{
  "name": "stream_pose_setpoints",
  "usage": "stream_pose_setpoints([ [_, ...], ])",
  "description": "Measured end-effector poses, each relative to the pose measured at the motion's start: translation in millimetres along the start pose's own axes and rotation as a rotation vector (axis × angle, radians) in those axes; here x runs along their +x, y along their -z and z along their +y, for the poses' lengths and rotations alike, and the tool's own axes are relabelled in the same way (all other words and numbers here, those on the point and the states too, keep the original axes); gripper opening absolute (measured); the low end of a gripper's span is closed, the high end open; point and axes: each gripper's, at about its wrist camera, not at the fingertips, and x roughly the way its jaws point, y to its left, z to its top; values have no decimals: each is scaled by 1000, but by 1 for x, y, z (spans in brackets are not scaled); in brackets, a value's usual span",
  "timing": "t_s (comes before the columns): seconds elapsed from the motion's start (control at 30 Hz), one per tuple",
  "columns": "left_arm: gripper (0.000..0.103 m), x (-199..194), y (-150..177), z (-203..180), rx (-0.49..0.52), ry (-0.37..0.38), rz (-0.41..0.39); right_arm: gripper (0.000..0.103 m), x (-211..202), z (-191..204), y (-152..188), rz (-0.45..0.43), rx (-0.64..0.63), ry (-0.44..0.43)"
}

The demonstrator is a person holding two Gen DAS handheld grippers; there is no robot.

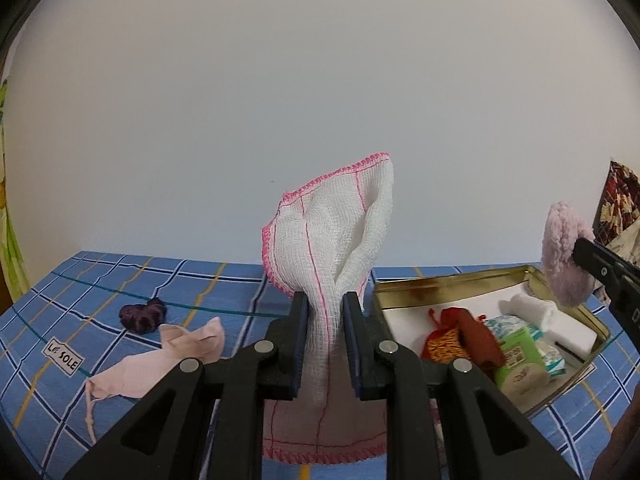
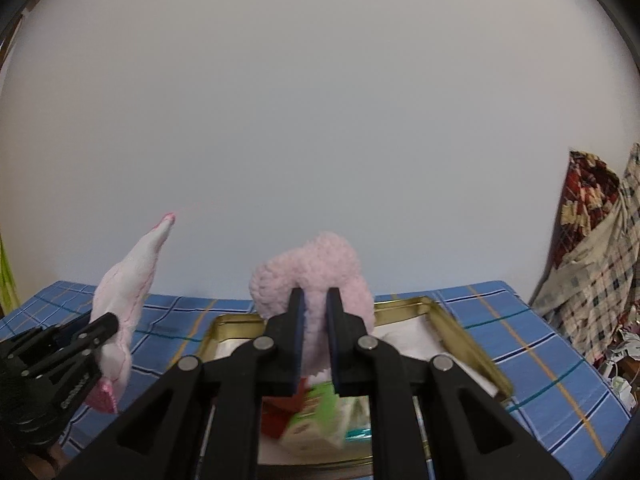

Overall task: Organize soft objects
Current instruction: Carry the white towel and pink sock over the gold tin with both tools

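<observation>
1. My left gripper (image 1: 325, 300) is pinching a white gauze cloth (image 1: 332, 232) with pink stitched edges; the cloth sticks up past my fingertips and its bottom hem hangs below them.
2. My right gripper (image 2: 315, 300) is pinching a fluffy pink pad (image 2: 316, 272), which bulges above and around my fingertips.
3. Under and just beyond my right fingers: a gold tin (image 2: 460, 332) holding a green packet (image 2: 316, 412) and something red.
4. Right of my left fingers, the same tin also holds a white roll (image 1: 528, 308) and an orange pouch (image 1: 442, 344).
5. Left of my left fingers, on the blue checked cloth (image 1: 100, 280): a pale pink mask (image 1: 160, 360), with a dark purple scrunchie (image 1: 142, 316) just behind it.
</observation>
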Motion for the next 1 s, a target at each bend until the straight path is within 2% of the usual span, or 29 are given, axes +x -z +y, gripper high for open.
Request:
stream_pose_setpoints([
  [0.37,20,0,-3,-47,65,77,-9,10,7,-49,-3,3,44,113],
  [0.7,20,4,2,-102,147,173,1,10,49,-83,2,51,60,185],
  [1.0,20,17,8,-137,198,236,61,10,75,-94,12,131,53,185],
])
